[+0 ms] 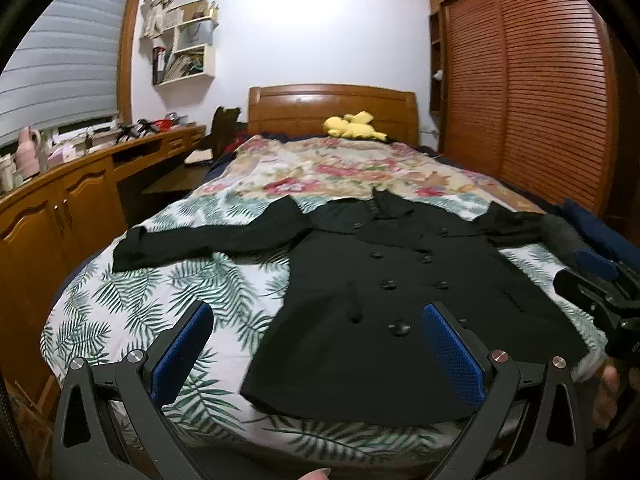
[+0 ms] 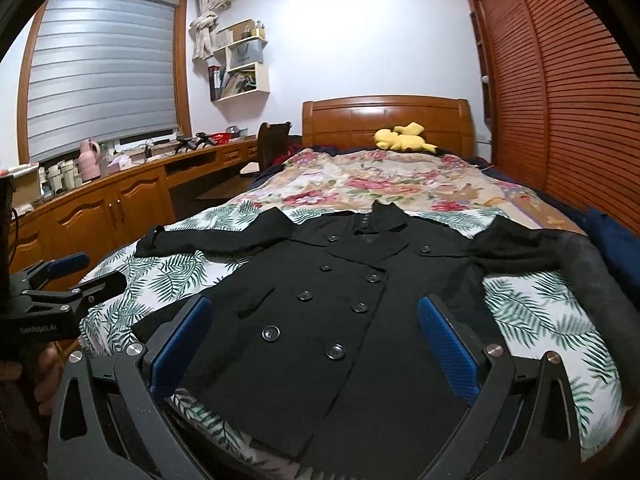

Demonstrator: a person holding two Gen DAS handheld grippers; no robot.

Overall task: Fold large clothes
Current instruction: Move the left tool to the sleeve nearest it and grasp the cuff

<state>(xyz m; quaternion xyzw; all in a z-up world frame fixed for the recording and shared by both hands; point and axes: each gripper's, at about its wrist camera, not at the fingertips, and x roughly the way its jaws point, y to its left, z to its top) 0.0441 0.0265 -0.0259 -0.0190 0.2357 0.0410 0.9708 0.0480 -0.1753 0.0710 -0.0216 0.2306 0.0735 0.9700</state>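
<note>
One black double-breasted coat lies face up on the bed, buttoned, collar toward the headboard and both sleeves spread sideways — the left sleeve flat on the palm-leaf sheet, the right sleeve reaching the bed's far side edge. The left gripper hovers above the hem with its blue pads spread wide, holding nothing; the coat's lower left corner sits between its fingers. The right gripper hovers likewise, fingers apart and empty, with the button rows ahead between them. Beyond the fingertips, bare sheet shows beside the coat, a floral quilt past the collar, and a yellow plush toy by the headboard.
</note>
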